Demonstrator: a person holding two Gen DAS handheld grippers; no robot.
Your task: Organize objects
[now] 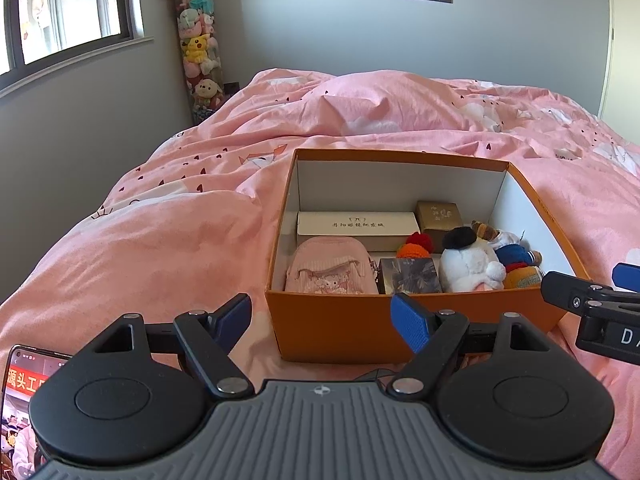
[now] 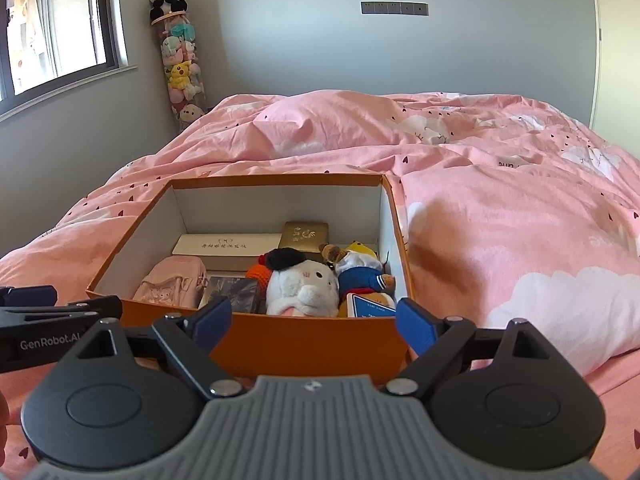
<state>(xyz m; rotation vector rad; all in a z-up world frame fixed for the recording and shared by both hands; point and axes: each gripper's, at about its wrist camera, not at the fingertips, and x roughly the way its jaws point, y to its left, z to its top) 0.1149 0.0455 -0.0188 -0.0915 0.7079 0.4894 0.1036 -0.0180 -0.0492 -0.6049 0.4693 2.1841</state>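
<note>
An open orange box (image 1: 340, 320) (image 2: 280, 340) sits on the pink bed. Inside lie a pink pouch (image 1: 330, 270) (image 2: 170, 284), a long white box (image 1: 356, 226) (image 2: 224, 246), a gold box (image 1: 438, 216) (image 2: 306, 236), a dark box (image 1: 410, 276) (image 2: 230, 294), a white plush (image 1: 470, 264) (image 2: 302, 288), an orange knitted toy (image 1: 416, 246) and a blue-dressed doll (image 1: 516, 252) (image 2: 362, 276). My left gripper (image 1: 324, 316) is open and empty in front of the box. My right gripper (image 2: 314, 322) is open and empty at the box's near right corner.
A phone (image 1: 24, 400) with a lit screen lies on the bed at the lower left. A tall clear tube of plush toys (image 1: 200, 52) (image 2: 182, 72) stands in the corner by the window. The crumpled pink duvet (image 1: 180, 220) (image 2: 500, 220) surrounds the box.
</note>
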